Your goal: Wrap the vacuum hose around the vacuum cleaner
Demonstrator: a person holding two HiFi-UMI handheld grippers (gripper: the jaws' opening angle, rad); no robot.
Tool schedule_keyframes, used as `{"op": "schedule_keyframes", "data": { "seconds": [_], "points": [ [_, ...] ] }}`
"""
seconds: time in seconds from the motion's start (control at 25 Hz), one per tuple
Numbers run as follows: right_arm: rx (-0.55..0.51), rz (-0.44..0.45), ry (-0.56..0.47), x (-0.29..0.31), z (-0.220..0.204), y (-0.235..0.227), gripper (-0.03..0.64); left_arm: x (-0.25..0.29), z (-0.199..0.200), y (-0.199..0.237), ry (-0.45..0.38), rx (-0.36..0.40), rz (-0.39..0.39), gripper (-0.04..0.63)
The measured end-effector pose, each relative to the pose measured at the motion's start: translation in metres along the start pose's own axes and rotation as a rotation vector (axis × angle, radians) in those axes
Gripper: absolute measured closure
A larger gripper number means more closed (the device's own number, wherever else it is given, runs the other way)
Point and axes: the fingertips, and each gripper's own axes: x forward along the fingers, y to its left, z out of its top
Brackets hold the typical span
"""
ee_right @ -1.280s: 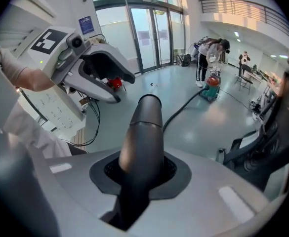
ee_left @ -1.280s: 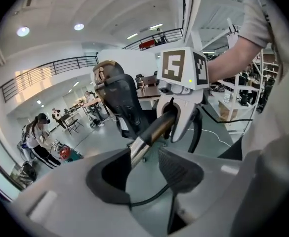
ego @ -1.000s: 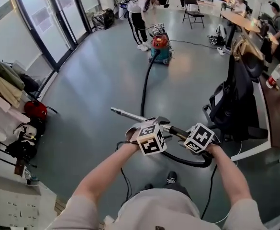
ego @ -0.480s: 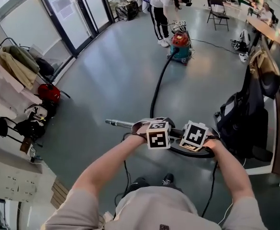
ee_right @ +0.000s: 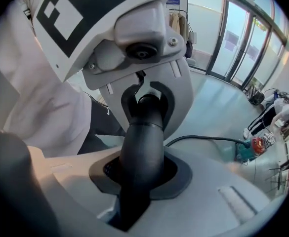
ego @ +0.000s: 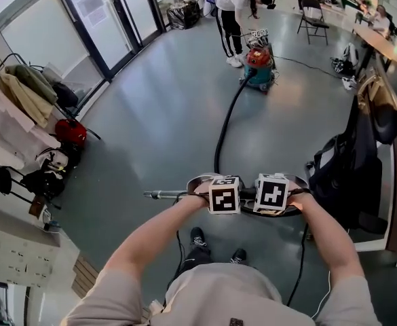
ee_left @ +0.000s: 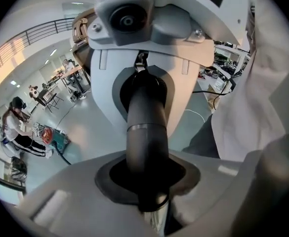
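Observation:
A red and teal vacuum cleaner point(ego: 258, 65) stands far across the floor, also small in the left gripper view point(ee_left: 49, 136) and the right gripper view point(ee_right: 250, 149). Its black hose point(ego: 222, 138) runs over the floor to the curved black handle tube point(ee_left: 145, 132) held in front of me. My left gripper point(ego: 215, 189) is shut on the tube beside the metal wand point(ego: 163, 195), which points left. My right gripper point(ego: 279, 197) is shut on the same tube point(ee_right: 140, 152) close by, facing the left one. Both sets of jaws point(ee_left: 142, 181) point(ee_right: 139, 181) wrap the tube.
A person point(ego: 235, 2) bends over the vacuum cleaner. An office chair with a dark bag point(ego: 351, 161) stands at the right. A coat rack point(ego: 28, 94) and a red bag point(ego: 69, 133) are at the left by glass doors point(ego: 110, 26). A thin cable point(ego: 300, 263) trails by my feet.
The two grippers have drawn closer together on the handle tube. The wand has swung to lie more level, pointing left. My feet have shifted and the view has turned.

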Motion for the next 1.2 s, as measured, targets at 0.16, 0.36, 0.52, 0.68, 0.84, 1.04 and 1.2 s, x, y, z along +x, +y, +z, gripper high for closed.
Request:
{"op": "schedule_keyframes", "data": {
  "seconds": [0.16, 0.36, 0.52, 0.68, 0.84, 1.04, 1.2],
  "points": [
    [-0.002, -0.007, 0.004, 0.004, 0.008, -0.016, 0.500, -0.004, -0.008, 0.018, -0.078, -0.026, 0.026, 0.492],
    [-0.043, -0.152, -0.063, -0.012, 0.028, -0.052, 0.440, -0.016, -0.024, 0.048, -0.172, -0.051, 0.071, 0.494],
    [0.006, -0.287, -0.125, -0.033, 0.047, -0.094, 0.342, -0.031, -0.056, 0.081, -0.253, -0.087, 0.078, 0.494],
    [0.072, -0.424, -0.221, -0.061, 0.071, -0.132, 0.299, -0.055, -0.090, 0.113, -0.311, -0.133, 0.082, 0.494],
    [0.177, -0.560, -0.318, -0.089, 0.083, -0.165, 0.287, -0.072, -0.123, 0.145, -0.378, -0.143, 0.110, 0.494],
    [0.301, -0.659, -0.400, -0.105, 0.094, -0.193, 0.287, -0.098, -0.161, 0.179, -0.482, -0.156, 0.130, 0.494],
    [0.393, -0.679, -0.428, -0.095, 0.093, -0.203, 0.287, -0.109, -0.179, 0.201, -0.553, -0.176, 0.141, 0.494]
  ]
}}
